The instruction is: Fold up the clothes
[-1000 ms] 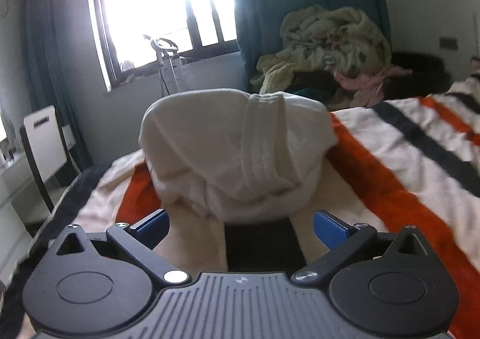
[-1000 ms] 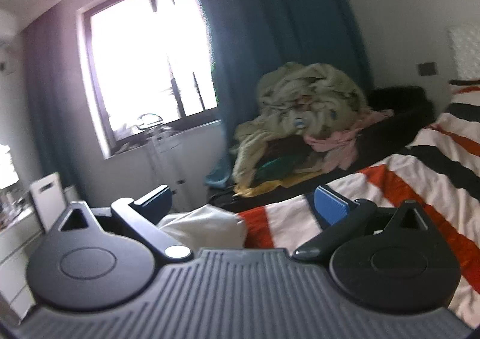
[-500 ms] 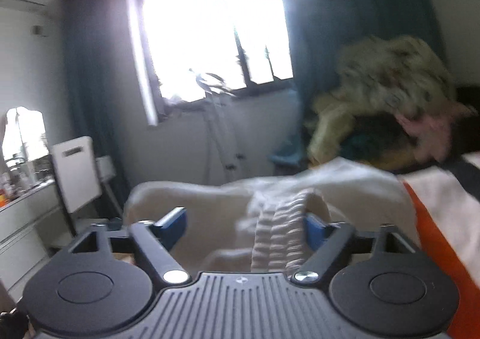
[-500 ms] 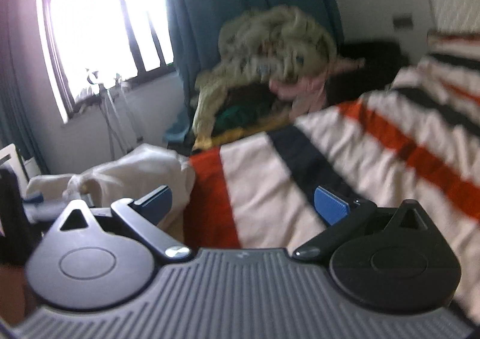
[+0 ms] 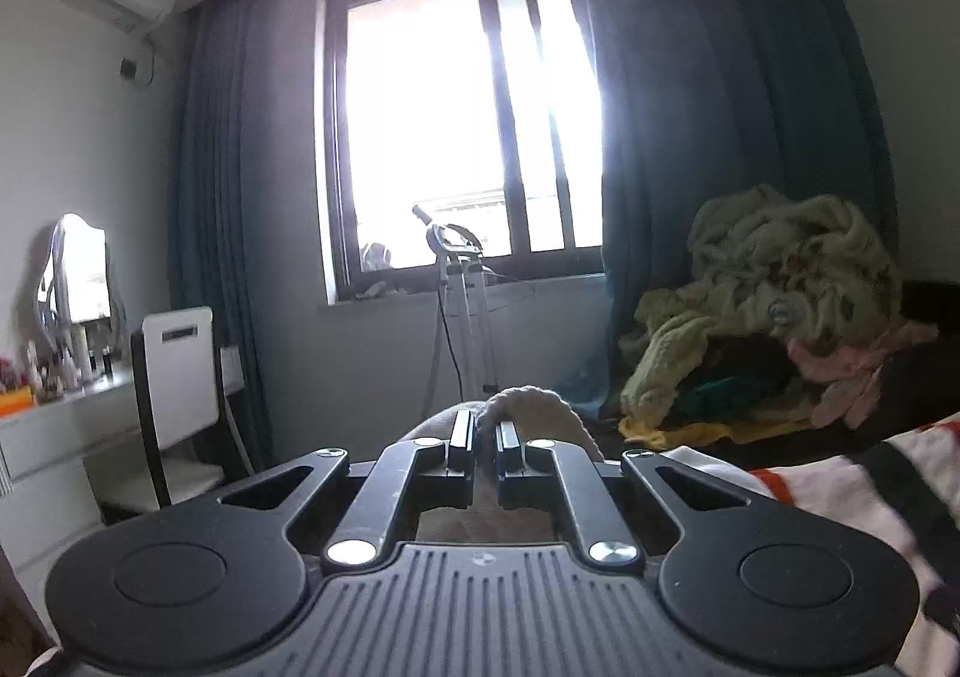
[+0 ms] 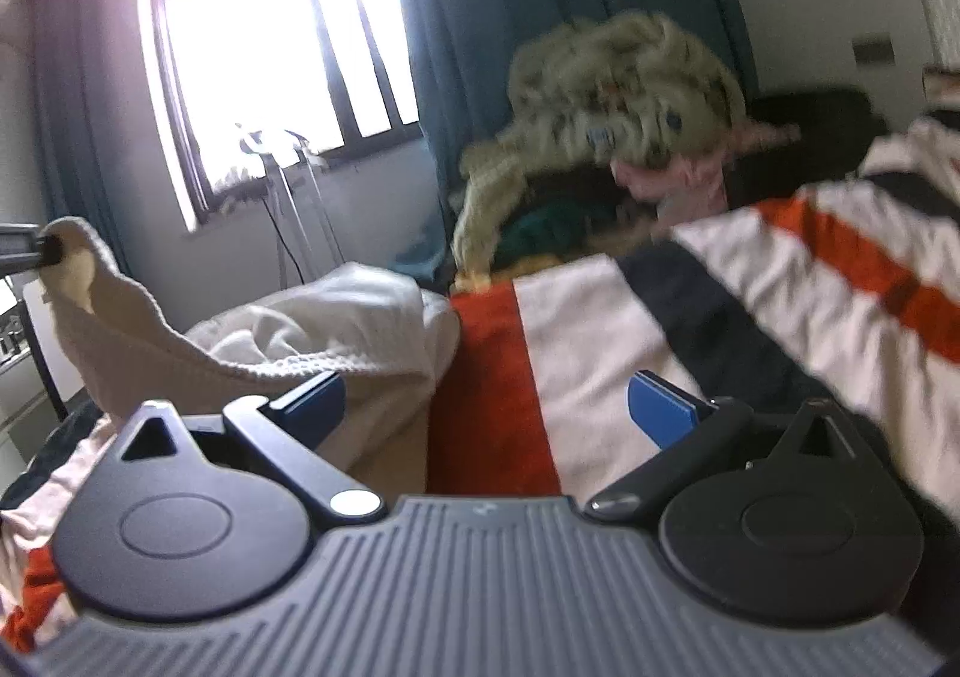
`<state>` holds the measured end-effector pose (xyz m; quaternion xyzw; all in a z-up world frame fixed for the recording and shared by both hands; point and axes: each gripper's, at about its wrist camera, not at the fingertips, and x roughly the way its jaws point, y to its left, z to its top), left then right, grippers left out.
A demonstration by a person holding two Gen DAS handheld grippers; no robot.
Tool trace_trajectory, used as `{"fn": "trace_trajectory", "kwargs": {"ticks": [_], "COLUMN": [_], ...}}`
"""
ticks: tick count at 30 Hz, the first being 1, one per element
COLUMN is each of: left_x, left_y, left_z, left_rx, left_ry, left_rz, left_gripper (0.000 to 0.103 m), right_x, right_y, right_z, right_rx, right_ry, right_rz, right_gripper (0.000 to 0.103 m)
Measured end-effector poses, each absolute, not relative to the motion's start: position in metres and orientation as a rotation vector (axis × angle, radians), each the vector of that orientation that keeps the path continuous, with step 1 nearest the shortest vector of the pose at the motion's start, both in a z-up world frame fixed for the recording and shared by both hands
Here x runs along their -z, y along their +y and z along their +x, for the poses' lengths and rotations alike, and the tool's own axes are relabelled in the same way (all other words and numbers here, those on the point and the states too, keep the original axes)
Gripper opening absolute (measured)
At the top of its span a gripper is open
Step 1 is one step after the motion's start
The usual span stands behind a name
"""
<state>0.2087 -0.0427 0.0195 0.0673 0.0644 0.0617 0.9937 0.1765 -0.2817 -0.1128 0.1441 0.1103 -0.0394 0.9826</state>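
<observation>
Left wrist view: the left gripper (image 5: 485, 440) has its two fingers (image 5: 461, 439) pressed together on a ribbed edge of the cream garment (image 5: 528, 407), which bulges up just past the tips. The pinched cloth is held up in front of the window (image 5: 462, 137), above the near edge of the striped bed cover (image 5: 840, 491). Off the bed's far edge sits one heap of unfolded laundry (image 5: 774, 287). One chair (image 5: 177, 371) stands at the left by a dresser.

Right wrist view: the right gripper (image 6: 486, 407) has its fingers (image 6: 660, 407) spread wide with nothing between them, low over the bed cover's orange stripe (image 6: 486, 377). The cream garment (image 6: 312, 323) lies bunched near the left edge of the bed, one corner drawn up to the left where the other gripper's tip (image 6: 36, 251) nips it. The picture is blurred toward the laundry heap (image 6: 612, 77).

The step in hand looks like lifting and spreading the garment before any fold is made. The next move likely calls for the right gripper to reach left to a second edge of the cloth and pinch it, so both can pull it flat on the bed.

Count: two grippers, one cream garment being handled, one laundry heap, one bed cover
</observation>
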Motion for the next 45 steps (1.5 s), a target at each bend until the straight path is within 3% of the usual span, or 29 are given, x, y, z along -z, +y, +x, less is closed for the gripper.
{"fn": "trace_trajectory", "kwargs": {"ticks": [7,10,13,18,24,27,31,37,43,45], "left_x": [-0.024,-0.013,-0.002,0.012,0.022,0.025,0.027,0.037,0.059,0.062], "left_y": [0.022,0.058,0.099,0.156,0.165,0.166,0.162,0.16,0.159,0.159], "left_z": [0.084,0.032,0.003,0.004,0.027,0.034,0.063,0.077,0.08,0.079], "left_rx": [-0.104,-0.116,-0.134,-0.17,-0.188,-0.186,-0.2,-0.149,-0.139,-0.151], "left_ry": [0.171,0.187,0.236,0.308,0.321,0.328,0.346,0.379,0.42,0.418], "left_rz": [0.056,0.03,-0.036,-0.164,-0.206,-0.24,-0.28,-0.346,-0.412,-0.427], "left_gripper": [0.005,0.005,0.005,0.005,0.005,0.005,0.005,0.005,0.006,0.006], "right_x": [0.076,0.066,0.063,0.084,0.137,0.163,0.165,0.122,0.143,0.152], "right_y": [-0.271,-0.267,-0.252,-0.211,-0.163,-0.146,-0.154,-0.183,-0.196,-0.19], "right_z": [0.124,0.102,0.082,0.08,0.111,0.133,0.147,0.111,0.143,0.149], "right_rx": [0.04,-0.014,-0.065,-0.167,-0.248,-0.237,-0.178,-0.079,-0.111,-0.091], "right_ry": [0.109,0.175,0.273,0.437,0.636,0.708,0.619,0.145,0.392,0.5], "right_rz": [0.254,0.284,0.208,0.067,0.024,0.039,0.153,0.211,0.324,0.272], "right_gripper": [0.102,0.1,0.084,0.081,0.079,0.063,0.054,0.049,0.05,0.029]}}
